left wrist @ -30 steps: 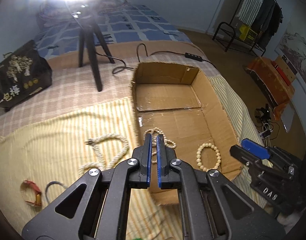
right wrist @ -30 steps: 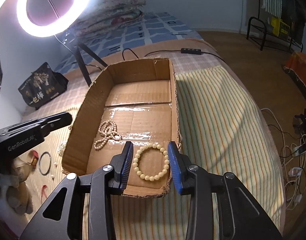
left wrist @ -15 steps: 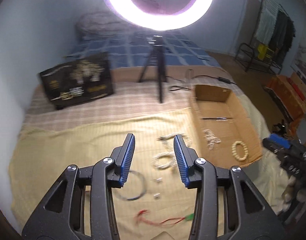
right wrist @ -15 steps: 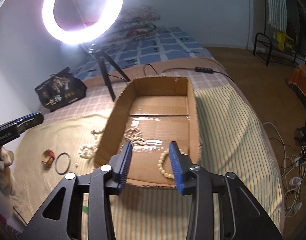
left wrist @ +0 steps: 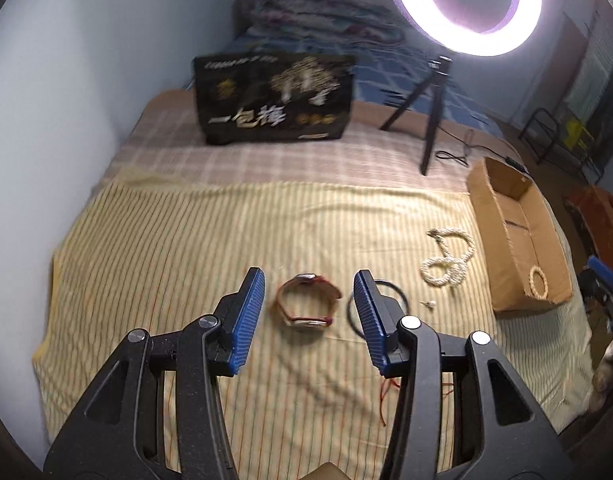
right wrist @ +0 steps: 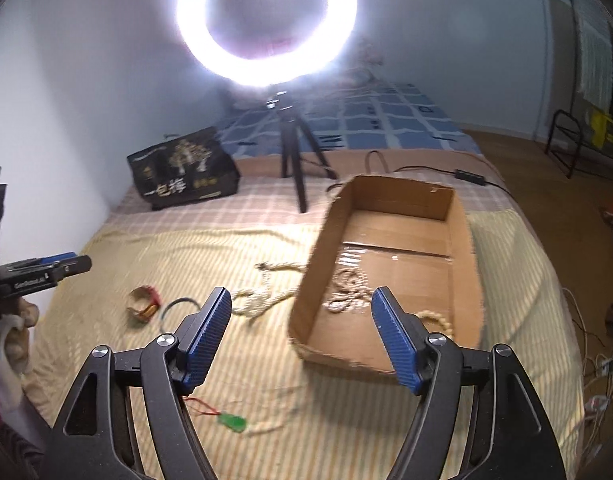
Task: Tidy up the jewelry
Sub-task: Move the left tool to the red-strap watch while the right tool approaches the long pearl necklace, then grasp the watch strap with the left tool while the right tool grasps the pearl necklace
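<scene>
My left gripper [left wrist: 308, 316] hangs over the striped cloth with its jaws opening and nothing pressed between the pads. A red-brown watch [left wrist: 306, 304] lies on the cloth just beyond the fingertips. A dark ring bangle [left wrist: 388, 286] lies partly behind the right finger. A pearl necklace [left wrist: 450, 260] lies farther right. My right gripper [right wrist: 302, 336] hovers empty at the near left corner of the cardboard box [right wrist: 314, 280], its jaws opening. Inside the box lie a pearl strand [right wrist: 346, 288] and a bead bracelet [right wrist: 438, 318]. The left gripper [right wrist: 46, 272] shows at the left edge.
A ring light on a tripod [right wrist: 294, 172] and a black printed bag [right wrist: 182, 168] stand at the back of the bed. A green pendant on a red string [right wrist: 230, 422] lies near the front edge. A small earring [left wrist: 428, 303] sits beside the bangle. Cables trail off the right side.
My left gripper swung left from the box to over the watch and opened. The pearl strand stayed in the box. My right gripper drew back from the bead bracelet and opened wider.
</scene>
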A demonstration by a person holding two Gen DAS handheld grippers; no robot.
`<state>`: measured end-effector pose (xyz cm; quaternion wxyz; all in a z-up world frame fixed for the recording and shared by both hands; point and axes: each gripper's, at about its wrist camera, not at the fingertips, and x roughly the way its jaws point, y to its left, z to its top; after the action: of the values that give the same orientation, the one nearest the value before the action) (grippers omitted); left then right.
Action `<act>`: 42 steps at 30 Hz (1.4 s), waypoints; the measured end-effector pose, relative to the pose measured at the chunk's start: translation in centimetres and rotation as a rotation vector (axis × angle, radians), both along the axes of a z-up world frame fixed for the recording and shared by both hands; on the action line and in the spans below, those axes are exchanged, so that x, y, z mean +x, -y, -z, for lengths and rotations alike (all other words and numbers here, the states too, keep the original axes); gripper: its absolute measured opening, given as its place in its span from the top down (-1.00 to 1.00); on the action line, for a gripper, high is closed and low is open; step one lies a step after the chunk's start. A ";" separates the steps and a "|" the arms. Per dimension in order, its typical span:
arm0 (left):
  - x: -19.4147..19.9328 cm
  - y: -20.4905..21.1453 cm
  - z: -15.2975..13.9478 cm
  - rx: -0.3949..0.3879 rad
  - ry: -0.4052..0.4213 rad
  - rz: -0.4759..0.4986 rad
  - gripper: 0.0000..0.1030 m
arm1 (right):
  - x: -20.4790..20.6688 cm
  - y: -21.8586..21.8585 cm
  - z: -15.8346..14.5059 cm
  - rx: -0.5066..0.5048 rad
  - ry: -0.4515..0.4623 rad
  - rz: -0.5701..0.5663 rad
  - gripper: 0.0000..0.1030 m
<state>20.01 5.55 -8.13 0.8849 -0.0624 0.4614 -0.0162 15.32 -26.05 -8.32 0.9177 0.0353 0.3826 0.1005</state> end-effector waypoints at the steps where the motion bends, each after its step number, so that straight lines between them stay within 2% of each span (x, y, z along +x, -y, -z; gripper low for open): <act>1: 0.2 -0.5 0.3 -0.002 -0.005 -0.016 0.08 | 0.2 -0.4 0.1 0.006 -0.005 -0.004 -0.40; 7: 0.9 -1.6 2.6 -0.010 -0.053 -0.047 0.08 | 1.8 -2.2 1.1 0.056 -0.062 -0.026 -0.40; 19: 2.8 -1.7 7.3 -0.080 -0.190 -0.077 0.08 | 4.6 -4.8 4.5 0.116 -0.217 -0.074 -0.40; 23: 3.1 -1.3 8.4 -0.089 -0.218 -0.078 0.08 | 5.5 -5.6 5.4 0.107 -0.246 -0.077 -0.40; 31: 3.8 -1.2 9.3 -0.109 -0.241 -0.089 0.08 | 7.2 -6.6 8.0 0.095 -0.326 -0.064 0.08; 37: 4.4 -1.4 10.1 -0.117 -0.258 -0.102 0.08 | 8.3 -7.3 8.9 0.039 -0.339 -0.040 0.21; 42: 4.7 -1.5 10.5 -0.116 -0.266 -0.108 0.08 | 8.6 -7.9 8.7 0.004 -0.327 -0.041 0.23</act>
<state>24.68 7.05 -18.66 0.8103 -0.1398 0.5690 0.0131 23.92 -18.12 -17.04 0.8409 0.0455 0.5273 0.1127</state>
